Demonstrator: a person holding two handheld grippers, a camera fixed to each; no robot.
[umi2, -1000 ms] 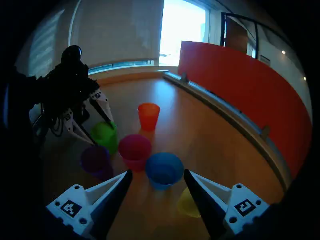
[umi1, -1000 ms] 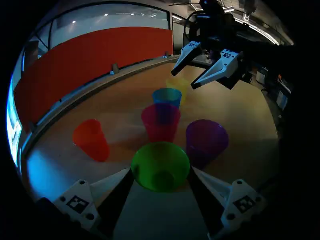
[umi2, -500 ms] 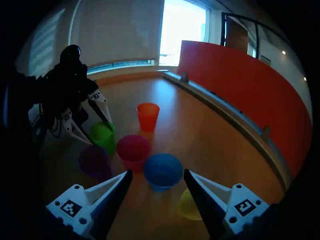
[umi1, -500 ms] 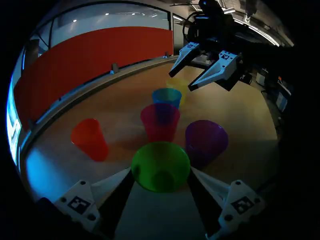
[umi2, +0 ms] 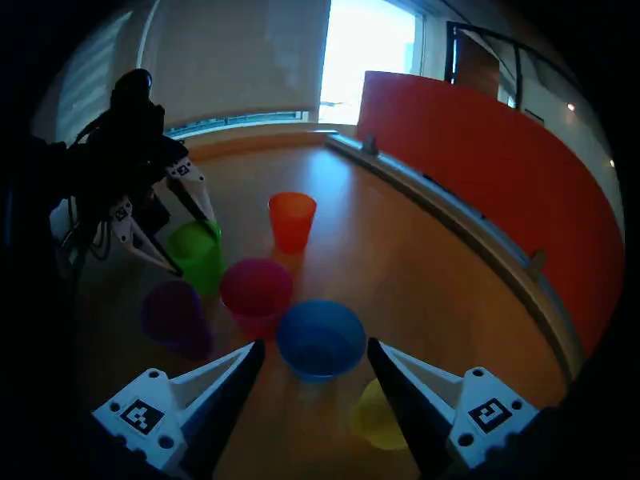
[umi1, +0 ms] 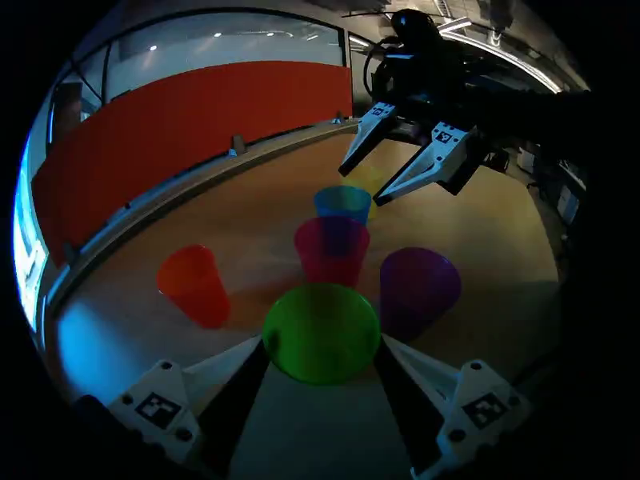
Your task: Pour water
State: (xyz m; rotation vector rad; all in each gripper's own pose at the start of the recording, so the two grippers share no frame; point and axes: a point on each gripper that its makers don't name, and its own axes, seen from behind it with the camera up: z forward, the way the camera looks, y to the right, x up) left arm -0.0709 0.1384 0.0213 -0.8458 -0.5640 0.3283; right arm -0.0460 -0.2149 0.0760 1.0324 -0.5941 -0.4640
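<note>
Cups in six colours stand close together on a wooden table (umi1: pixel 488 232), seen from two hand-held grippers that face each other across the group.

In the left gripper view, the left gripper (umi1: pixel 320 340) sits at 6 o'clock. Its two fingers press against either side of a green cup (umi1: pixel 322 332), so it appears to have hold of it. The green cup looks upright, or nearly so. Past it, toward 12 o'clock, come a magenta cup (umi1: pixel 331 248) and then a blue cup (umi1: pixel 342 204). A purple cup (umi1: pixel 419 284) is at 4 o'clock and an orange cup (umi1: pixel 194 284) at 8 o'clock, apart from the rest. A long red wall panel (umi1: pixel 184 128) runs behind, from 9 to 12 o'clock.

In the right gripper view, the right gripper (umi2: pixel 314 344) has its fingers spread wide and grips nothing. The blue cup lies just ahead between its fingertips at 6 o'clock, and a yellow cup (umi2: pixel 374 414) at 5 o'clock. From the left gripper view, this gripper hangs in the air above the blue and yellow cups, at 1 o'clock.

Whether any cup has water in it cannot be told; the light is dim. As a judgement, the task is at an early stage: one cup is grasped, nothing is tipped, and the pour itself is not yet done.
</note>
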